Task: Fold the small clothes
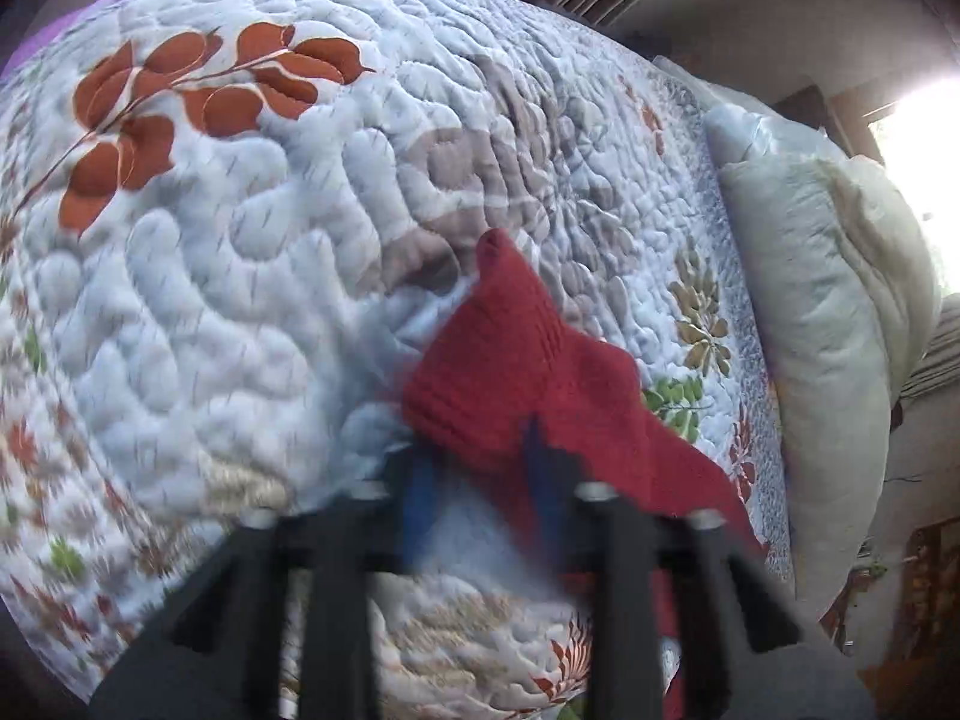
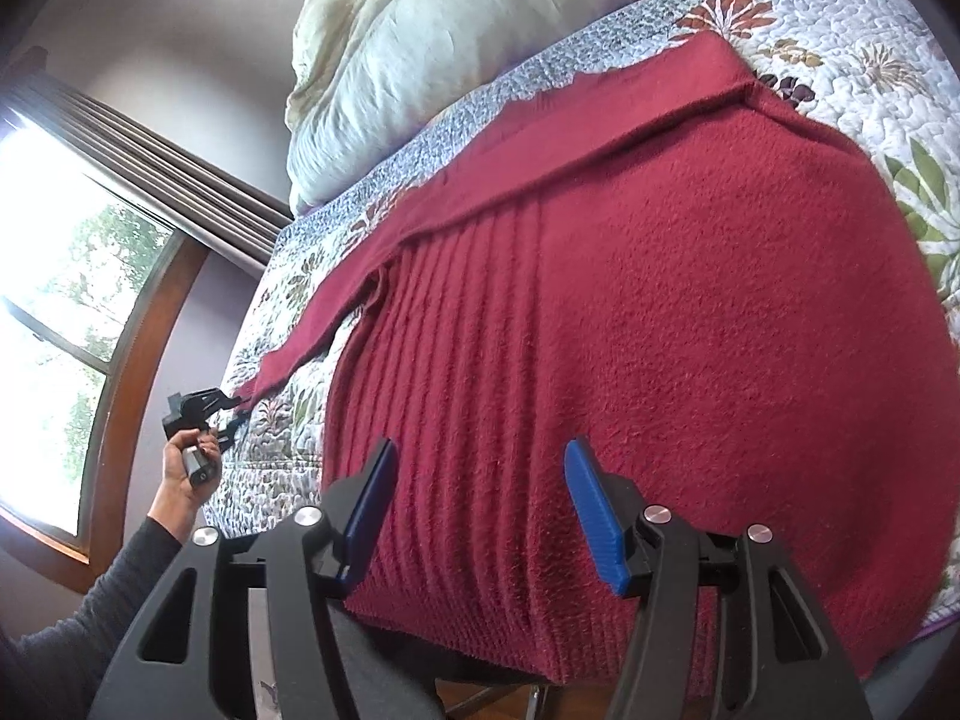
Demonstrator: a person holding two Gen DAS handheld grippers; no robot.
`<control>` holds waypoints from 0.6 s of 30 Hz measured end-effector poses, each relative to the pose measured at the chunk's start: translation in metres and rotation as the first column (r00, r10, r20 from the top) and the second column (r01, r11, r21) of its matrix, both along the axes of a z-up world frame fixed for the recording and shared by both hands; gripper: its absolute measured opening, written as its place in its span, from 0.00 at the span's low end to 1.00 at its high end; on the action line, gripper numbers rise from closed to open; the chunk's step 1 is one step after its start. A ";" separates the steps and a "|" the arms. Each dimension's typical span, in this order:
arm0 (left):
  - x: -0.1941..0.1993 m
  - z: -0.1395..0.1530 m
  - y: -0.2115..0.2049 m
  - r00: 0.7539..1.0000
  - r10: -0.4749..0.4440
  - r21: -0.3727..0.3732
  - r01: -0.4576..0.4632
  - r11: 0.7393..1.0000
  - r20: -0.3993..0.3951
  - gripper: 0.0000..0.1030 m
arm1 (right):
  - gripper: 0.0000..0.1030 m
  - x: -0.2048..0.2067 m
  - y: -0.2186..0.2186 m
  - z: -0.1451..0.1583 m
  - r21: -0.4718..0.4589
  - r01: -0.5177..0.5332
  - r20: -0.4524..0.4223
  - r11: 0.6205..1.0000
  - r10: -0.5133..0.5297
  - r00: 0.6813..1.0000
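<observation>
A dark red knit sweater (image 2: 660, 312) lies spread on a floral quilt (image 2: 852, 78), one sleeve (image 2: 312, 336) stretched toward the left bed edge. The left gripper (image 2: 231, 408) pinches that cuff and lifts it. The right gripper (image 2: 480, 510), jaws spread, hovers over the near ribbed hem, holding nothing. Folding appears barely begun: body flat, sleeves and halves yet to fold.

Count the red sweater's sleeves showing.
1. One sleeve runs from the sweater along the quilt's pillow-side edge to the left gripper. The other may be folded under, hidden.
</observation>
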State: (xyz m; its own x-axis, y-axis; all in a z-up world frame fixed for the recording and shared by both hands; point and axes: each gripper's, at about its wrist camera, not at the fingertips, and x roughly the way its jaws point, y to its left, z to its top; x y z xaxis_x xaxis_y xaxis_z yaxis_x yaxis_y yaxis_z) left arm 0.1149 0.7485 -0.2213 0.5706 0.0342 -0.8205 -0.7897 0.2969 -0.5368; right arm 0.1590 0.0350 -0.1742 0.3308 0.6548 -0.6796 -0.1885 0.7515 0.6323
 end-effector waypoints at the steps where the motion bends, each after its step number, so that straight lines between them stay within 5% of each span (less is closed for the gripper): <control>1: -0.001 0.002 0.002 1.000 -0.001 -0.003 0.001 1.000 0.011 0.07 | 0.58 0.000 0.001 -0.001 0.000 -0.002 -0.002 1.000 0.002 1.000; 10: 0.039 0.091 -0.015 0.989 -0.128 0.159 0.114 0.981 0.077 0.05 | 0.58 0.001 -0.012 0.006 0.023 0.025 0.018 0.999 -0.026 1.000; 18: 0.114 0.217 -0.097 0.915 -0.355 0.365 0.268 0.891 0.193 0.05 | 0.58 -0.001 -0.039 0.007 0.048 0.069 0.010 0.996 -0.069 0.998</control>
State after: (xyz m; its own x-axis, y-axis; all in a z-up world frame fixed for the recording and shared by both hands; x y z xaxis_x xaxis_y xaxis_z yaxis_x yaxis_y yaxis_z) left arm 0.2289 0.6513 -0.0047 0.7788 0.0598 -0.6244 -0.4807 0.6963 -0.5329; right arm 0.1579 -0.0036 -0.1675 0.3840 0.6614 -0.6443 -0.1447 0.7323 0.6655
